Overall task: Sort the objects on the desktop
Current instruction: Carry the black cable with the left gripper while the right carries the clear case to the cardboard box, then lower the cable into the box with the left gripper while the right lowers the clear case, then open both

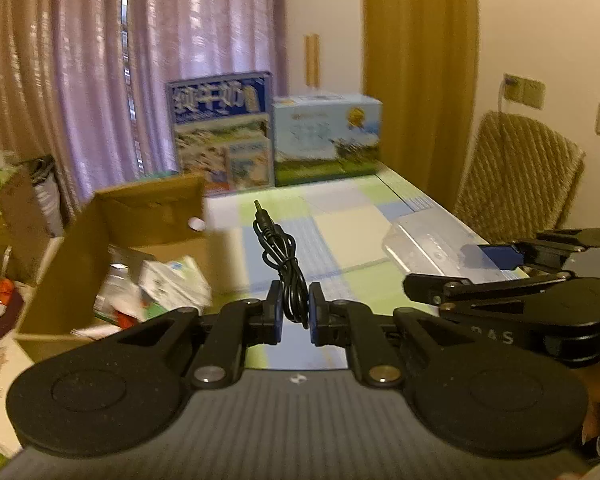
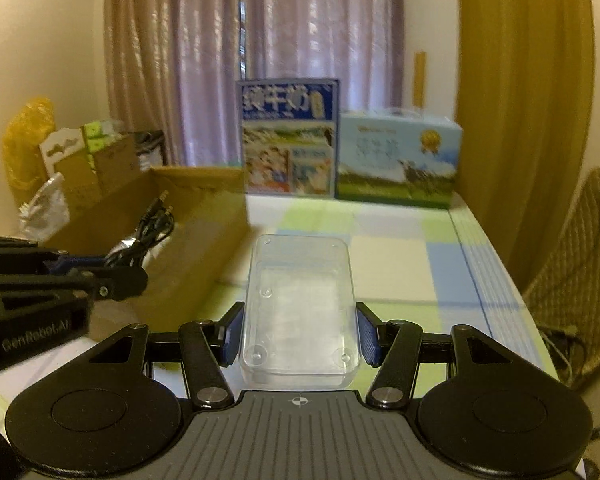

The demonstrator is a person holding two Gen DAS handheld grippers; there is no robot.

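Note:
A coiled black audio cable (image 1: 281, 254) with a jack plug sticks up from my left gripper (image 1: 295, 313), which is shut on it. The same cable (image 2: 150, 232) shows in the right wrist view, held by the left gripper (image 2: 100, 270) beside the open cardboard box (image 2: 204, 236). My right gripper (image 2: 299, 336) is shut on a clear plastic box (image 2: 300, 300), one pad pressed against each long side. In the left wrist view, that clear box (image 1: 420, 244) juts out from the right gripper (image 1: 462, 274) over the chequered tablecloth (image 1: 340, 216).
The cardboard box (image 1: 100, 240) at the table's left edge holds several packets and papers. Two milk cartons (image 2: 288, 140) (image 2: 398, 160) stand at the table's far end before the curtains. A wicker chair (image 1: 516, 176) sits on the right. Clutter lies at the far left.

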